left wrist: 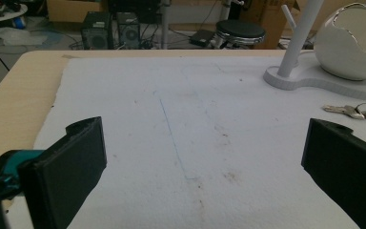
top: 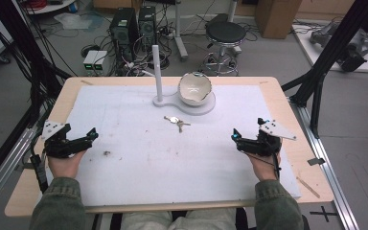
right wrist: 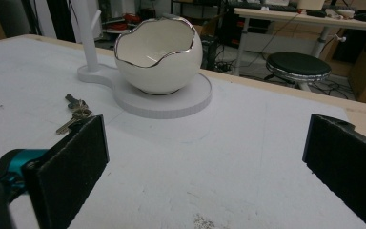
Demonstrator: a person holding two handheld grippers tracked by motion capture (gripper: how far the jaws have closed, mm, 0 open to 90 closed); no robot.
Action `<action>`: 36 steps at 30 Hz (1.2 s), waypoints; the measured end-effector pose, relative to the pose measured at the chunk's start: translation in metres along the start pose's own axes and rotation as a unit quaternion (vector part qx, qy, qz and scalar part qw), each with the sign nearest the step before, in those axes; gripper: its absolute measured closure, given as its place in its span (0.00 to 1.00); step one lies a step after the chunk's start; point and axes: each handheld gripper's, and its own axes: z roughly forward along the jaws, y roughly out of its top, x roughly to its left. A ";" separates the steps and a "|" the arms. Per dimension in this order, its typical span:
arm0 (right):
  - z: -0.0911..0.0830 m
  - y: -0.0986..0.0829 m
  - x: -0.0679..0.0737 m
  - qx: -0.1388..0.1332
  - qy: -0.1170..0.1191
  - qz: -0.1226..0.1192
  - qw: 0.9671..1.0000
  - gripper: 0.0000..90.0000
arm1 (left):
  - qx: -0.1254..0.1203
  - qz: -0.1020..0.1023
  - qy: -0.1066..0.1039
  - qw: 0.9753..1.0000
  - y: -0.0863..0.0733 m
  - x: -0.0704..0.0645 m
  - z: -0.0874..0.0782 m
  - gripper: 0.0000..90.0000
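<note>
From above we see the left gripper (top: pixel 92 134) and right gripper (top: pixel 235 136) resting well short of the bowl (top: pixel 194 89), with the keys (top: pixel 176 122) just before it. In the left gripper view our jaws gape empty, keys (left wrist: pixel 355 112) below the bowl (left wrist: pixel 350 43). In the right gripper view jaws also stand wide, keys (right wrist: pixel 75 114) left of the bowl (right wrist: pixel 158 55).
</note>
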 end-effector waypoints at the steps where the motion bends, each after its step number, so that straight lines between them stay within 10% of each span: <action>1: 0.000 0.000 0.000 0.000 0.000 0.000 1.000 0.00 | 0.001 0.001 0.000 1.000 0.000 0.000 0.000 0.02; 36: 0.003 -0.001 0.001 0.010 0.000 -0.009 1.000 0.00 | 0.010 -0.001 -0.005 1.000 -0.001 0.000 0.003 0.02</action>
